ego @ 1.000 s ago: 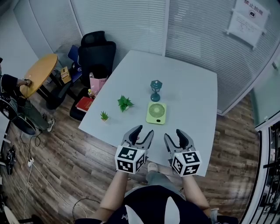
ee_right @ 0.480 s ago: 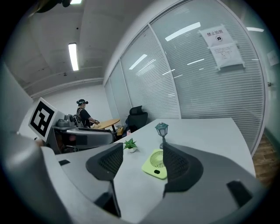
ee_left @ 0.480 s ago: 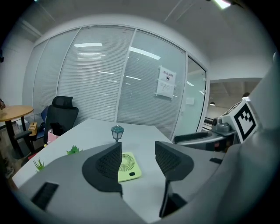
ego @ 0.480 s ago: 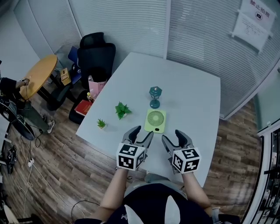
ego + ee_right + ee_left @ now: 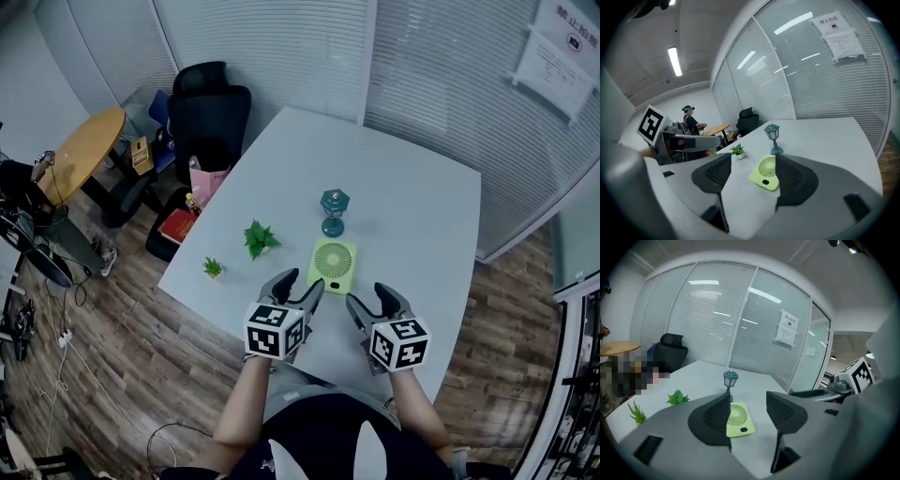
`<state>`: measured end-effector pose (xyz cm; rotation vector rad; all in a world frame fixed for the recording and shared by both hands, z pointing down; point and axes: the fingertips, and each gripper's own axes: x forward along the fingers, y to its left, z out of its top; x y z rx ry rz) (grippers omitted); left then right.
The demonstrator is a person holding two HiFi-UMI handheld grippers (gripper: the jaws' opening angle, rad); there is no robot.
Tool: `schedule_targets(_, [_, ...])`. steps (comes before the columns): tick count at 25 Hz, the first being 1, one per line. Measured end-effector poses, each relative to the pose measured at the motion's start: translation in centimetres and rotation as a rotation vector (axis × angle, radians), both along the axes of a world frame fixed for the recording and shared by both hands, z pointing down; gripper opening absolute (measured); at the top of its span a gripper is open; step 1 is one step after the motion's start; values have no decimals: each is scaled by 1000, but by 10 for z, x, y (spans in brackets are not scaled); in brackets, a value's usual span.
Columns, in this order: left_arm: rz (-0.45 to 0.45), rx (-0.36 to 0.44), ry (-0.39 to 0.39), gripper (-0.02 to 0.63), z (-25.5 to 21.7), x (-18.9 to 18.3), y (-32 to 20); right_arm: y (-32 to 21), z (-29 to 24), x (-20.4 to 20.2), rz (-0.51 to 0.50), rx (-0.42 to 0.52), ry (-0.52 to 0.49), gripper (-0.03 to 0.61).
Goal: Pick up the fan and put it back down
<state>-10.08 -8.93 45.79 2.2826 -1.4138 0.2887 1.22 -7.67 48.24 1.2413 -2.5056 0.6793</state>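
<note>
The light green fan (image 5: 333,264) lies flat on the white table (image 5: 412,206), a little ahead of both grippers. My left gripper (image 5: 302,284) hangs over the table's near edge, just near-left of the fan, open with nothing between its pads. My right gripper (image 5: 369,296) is just near-right of the fan, also open and empty. Both pairs of jaws have just been opening. In the left gripper view the fan (image 5: 738,418) shows between the jaws of the left gripper (image 5: 749,404), further ahead. In the right gripper view the fan (image 5: 765,176) sits ahead of the right gripper (image 5: 752,168).
A small teal lantern (image 5: 334,211) stands just beyond the fan. A green plant (image 5: 260,238) and a smaller one (image 5: 213,268) sit to the fan's left. A black chair (image 5: 208,108) and a round wooden table (image 5: 84,150) stand off the table's left side.
Both grippers have moved forward from in front of the table's edge to over it, closer to the fan. Their jaws stand a little wider.
</note>
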Motion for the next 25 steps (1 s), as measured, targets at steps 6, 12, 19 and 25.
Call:
schedule_targets(6, [-1, -40, -19, 230, 19, -6, -15, -13, 19, 0, -1, -49, -14, 282])
schedule_targets(12, [29, -108, -29, 230, 44, -9, -28, -26, 35, -7, 7, -94, -23, 281])
schedule_targets(19, [68, -164, -35, 230, 68, -9, -44, -44, 58, -9, 29, -134, -12, 276])
schedule_targets(25, [91, -206, -41, 230, 87, -10, -51, -49, 77, -12, 30, -182, 4, 276])
